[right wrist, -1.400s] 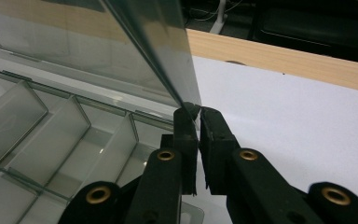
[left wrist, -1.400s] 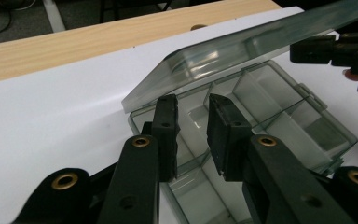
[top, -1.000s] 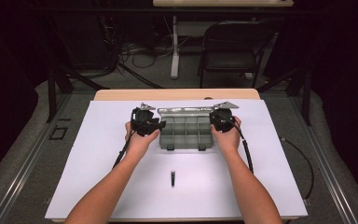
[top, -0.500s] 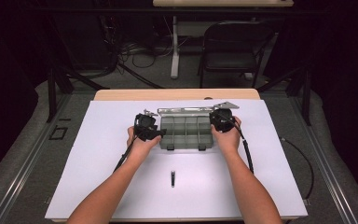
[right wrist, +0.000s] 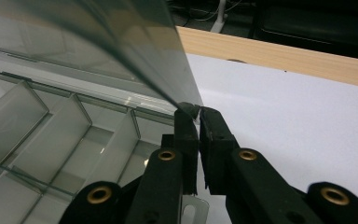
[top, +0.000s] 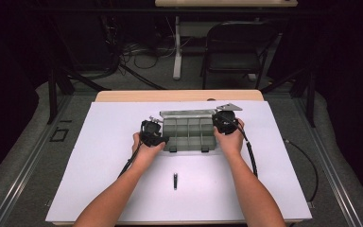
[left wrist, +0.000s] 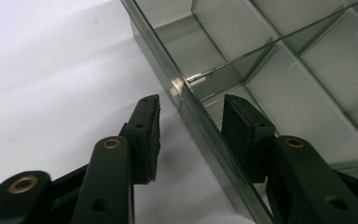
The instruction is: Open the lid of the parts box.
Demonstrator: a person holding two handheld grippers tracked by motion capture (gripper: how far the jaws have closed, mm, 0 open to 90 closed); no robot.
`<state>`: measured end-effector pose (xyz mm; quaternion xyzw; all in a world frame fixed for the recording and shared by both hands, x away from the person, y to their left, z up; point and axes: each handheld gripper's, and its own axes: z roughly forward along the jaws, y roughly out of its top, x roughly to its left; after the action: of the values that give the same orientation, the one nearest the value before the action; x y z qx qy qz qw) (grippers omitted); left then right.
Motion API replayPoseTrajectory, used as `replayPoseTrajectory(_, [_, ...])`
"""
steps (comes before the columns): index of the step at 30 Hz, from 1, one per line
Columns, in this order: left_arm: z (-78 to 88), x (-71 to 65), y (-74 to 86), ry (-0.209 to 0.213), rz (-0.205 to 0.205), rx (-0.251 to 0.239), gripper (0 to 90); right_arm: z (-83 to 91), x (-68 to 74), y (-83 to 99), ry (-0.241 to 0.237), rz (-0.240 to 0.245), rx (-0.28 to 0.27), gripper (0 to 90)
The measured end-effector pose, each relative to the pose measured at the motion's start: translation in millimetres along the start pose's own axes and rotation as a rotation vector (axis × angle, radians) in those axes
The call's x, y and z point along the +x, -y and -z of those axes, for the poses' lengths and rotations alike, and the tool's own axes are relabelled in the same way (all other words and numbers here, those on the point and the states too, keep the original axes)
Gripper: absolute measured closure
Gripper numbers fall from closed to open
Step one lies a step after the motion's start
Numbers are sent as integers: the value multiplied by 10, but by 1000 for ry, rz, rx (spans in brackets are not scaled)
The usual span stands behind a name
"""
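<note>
The clear compartment box [top: 189, 135] lies mid-bench, long axis left to right. The left gripper [left wrist: 191, 123] has just been closing its jaws, which straddle the box's left wall [left wrist: 200, 121] without pressing it. The right gripper [right wrist: 198, 114] pinches the raised lid [right wrist: 135, 51] by its right corner.

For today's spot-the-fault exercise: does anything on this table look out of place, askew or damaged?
Nothing looks damaged or spilled. The compartment box sits square on the white table, its lid held up; a small dark tool lies alone in front.

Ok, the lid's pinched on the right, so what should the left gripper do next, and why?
Probably close the left gripper on the box wall. Its jaws straddle that wall with gaps on both sides, while the right gripper pinches the raised lid, so the organizer box needs steadying.
</note>
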<state>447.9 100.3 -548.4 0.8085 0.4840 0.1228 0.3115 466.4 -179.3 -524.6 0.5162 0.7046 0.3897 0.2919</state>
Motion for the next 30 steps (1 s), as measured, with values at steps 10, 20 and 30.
replayPoseTrajectory(10, [-36,-45,25,-16,-25,-14,646,4,12,16,6,-7,-2,863])
replayPoseTrajectory(20, [-34,-48,25,-24,-32,-13,655,2,37,23,27,-10,-22,864])
replayPoseTrajectory(30, [-36,-55,28,-27,-21,-16,665,-5,36,11,36,-16,-34,860])
